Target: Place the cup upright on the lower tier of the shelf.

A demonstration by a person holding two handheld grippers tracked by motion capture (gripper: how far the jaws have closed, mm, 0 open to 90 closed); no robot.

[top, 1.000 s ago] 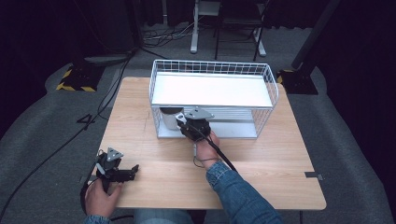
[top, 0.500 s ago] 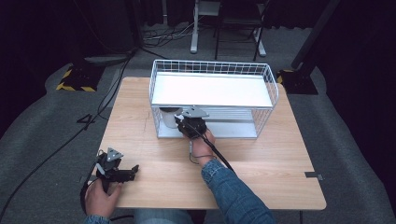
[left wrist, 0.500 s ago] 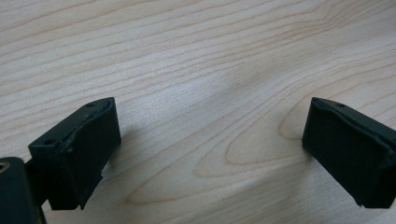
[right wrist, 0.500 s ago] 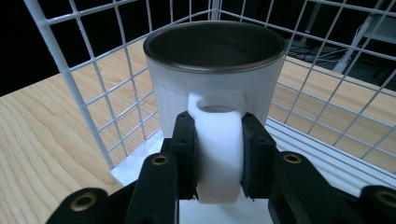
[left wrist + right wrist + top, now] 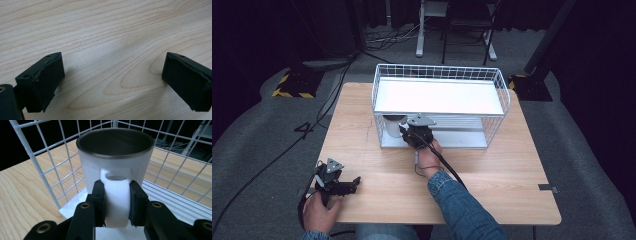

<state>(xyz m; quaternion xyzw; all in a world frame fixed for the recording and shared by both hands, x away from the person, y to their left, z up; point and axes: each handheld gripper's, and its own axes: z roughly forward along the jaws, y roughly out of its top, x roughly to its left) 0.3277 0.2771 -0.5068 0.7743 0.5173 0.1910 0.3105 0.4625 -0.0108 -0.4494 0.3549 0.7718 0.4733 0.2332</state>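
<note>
A light wooden table (image 5: 492,175) with a visible grain fills the middle of the high view, standing on grey carpeted floor (image 5: 257,135). At the upper centre of the tabletop sits a white wire rack (image 5: 439,102) with a flat white top shelf and a lower white shelf close to the wood. On that lower shelf, at its left end, stands a white mug (image 5: 115,160) with a dark inside, upright, near the rack's wire corner. At the lower left of the frame the left gripper (image 5: 337,181) lies low on the wood near the front edge. A small dark strip of tape (image 5: 547,188) lies near the lower right edge of the table.
</note>
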